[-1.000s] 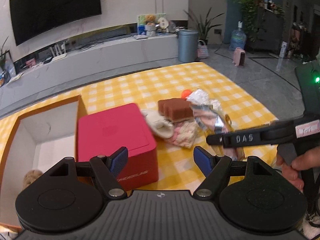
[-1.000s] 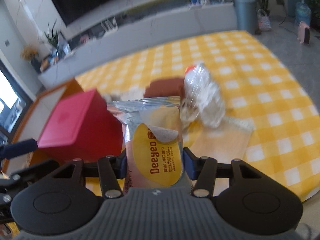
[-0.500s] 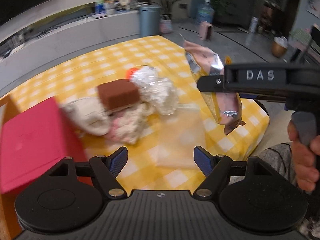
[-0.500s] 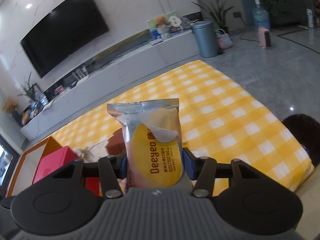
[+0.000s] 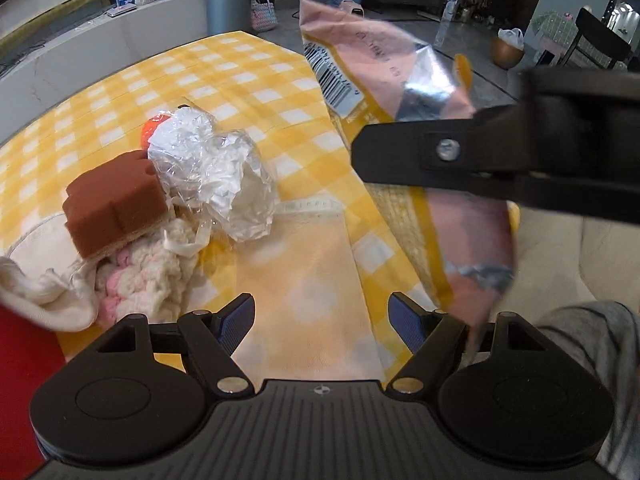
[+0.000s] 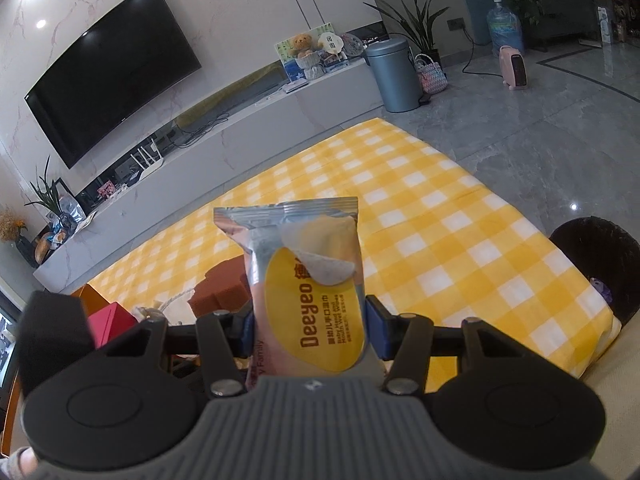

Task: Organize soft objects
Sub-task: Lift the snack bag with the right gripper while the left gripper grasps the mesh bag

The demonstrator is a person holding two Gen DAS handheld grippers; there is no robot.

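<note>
While my right gripper (image 6: 308, 330) kept its blue pads pressed against both sides of the wet-wipes pack (image 6: 310, 280), I held that pack upright above the yellow checked tablecloth (image 6: 440, 240), its peel-off flap facing my camera. My jaws there stood about half apart, closed on the pack's width. Seen from my other hand, the same pack (image 5: 384, 92) hung in the air to the right of the brown sponge (image 5: 114, 204), its barcode side showing, with the black finger of my right gripper (image 5: 472, 156) across it.

My left gripper (image 5: 322, 320) was wide open and held nothing; between its blue fingertips (image 5: 236, 318) I saw only a pale, thin cloth (image 5: 304, 280) lying flat on the tablecloth, and I could not tell whether the tips touched it.

Just right of the sponge lay a crumpled clear plastic bag (image 5: 216, 176), touching it, with something orange (image 5: 150, 132) peeking out behind. Below the sponge sat a fluffy cream-and-pink piece (image 5: 140, 280), and to the left of that a white cloth (image 5: 44, 280) ran under the sponge's edge. A red box (image 5: 24, 372) filled the corner left of and below the sponge. A grey sleeve (image 5: 600, 340) showed far to the right.
</note>
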